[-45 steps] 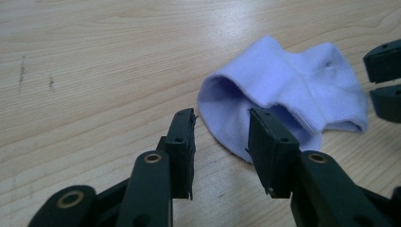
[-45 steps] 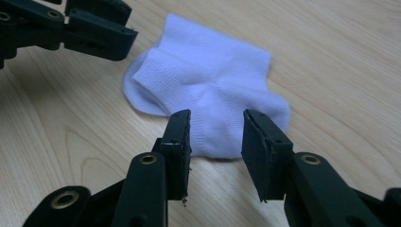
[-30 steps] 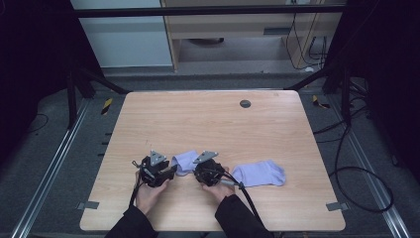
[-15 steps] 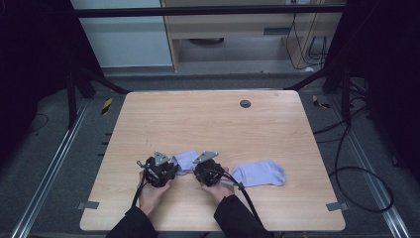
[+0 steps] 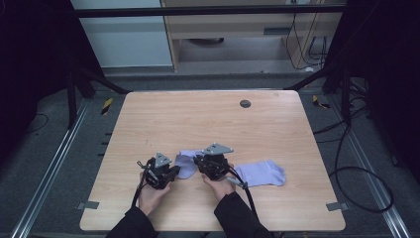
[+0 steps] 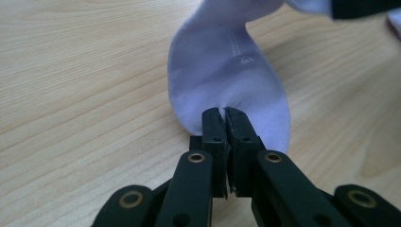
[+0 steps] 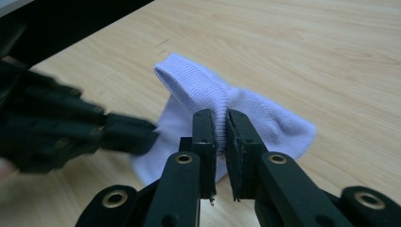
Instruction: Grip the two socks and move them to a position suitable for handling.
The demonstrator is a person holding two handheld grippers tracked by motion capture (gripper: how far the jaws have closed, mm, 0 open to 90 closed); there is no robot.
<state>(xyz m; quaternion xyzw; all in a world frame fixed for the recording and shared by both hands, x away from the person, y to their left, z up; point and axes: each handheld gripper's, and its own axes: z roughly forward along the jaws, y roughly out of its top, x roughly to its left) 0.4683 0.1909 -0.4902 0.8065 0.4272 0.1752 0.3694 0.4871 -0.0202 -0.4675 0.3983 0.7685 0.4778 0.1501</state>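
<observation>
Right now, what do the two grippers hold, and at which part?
Both hold one lilac sock: left gripper pinches its rounded end, right gripper its ribbed edge.

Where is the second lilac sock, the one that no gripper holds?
In the high view, the loose sock lies flat on the table near its front edge, just right of the right gripper.

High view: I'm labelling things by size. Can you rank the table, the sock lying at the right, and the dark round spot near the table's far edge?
1. Table, by far the largest.
2. Sock lying at the right.
3. Dark round spot, the smallest.
</observation>
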